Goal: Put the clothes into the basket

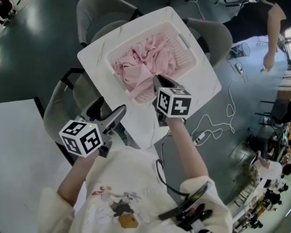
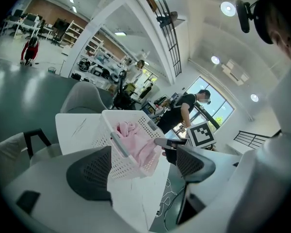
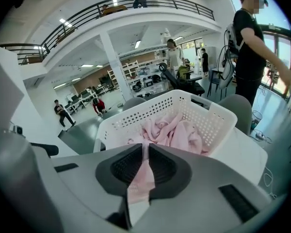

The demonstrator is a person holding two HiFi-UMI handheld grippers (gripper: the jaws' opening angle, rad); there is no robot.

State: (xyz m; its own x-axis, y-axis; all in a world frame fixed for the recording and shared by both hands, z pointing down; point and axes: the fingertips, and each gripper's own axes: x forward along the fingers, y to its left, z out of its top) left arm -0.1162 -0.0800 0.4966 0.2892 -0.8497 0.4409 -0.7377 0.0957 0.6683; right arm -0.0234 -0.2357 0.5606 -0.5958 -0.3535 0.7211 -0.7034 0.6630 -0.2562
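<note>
A white perforated basket (image 1: 186, 41) stands on the white table (image 1: 206, 89), and a heap of pink clothes (image 1: 145, 62) lies in it. My right gripper (image 1: 155, 80) is at the basket's near rim, shut on a fold of pink cloth (image 3: 140, 178) that runs from the heap (image 3: 177, 130) between its pads. In the right gripper view the basket (image 3: 218, 108) is just ahead of that gripper (image 3: 144, 152). My left gripper (image 1: 109, 111) hangs open and empty off the table's near left corner. In its own view the left gripper (image 2: 143, 166) frames the basket (image 2: 128, 166) and the pink clothes (image 2: 136, 140).
Grey chairs (image 1: 102, 11) (image 1: 213, 35) (image 1: 63, 106) ring the table. A white cable (image 1: 218, 125) trails over the floor on the right. A person in black (image 1: 262, 18) stands at the far right. Another white table (image 1: 14, 154) lies at the lower left.
</note>
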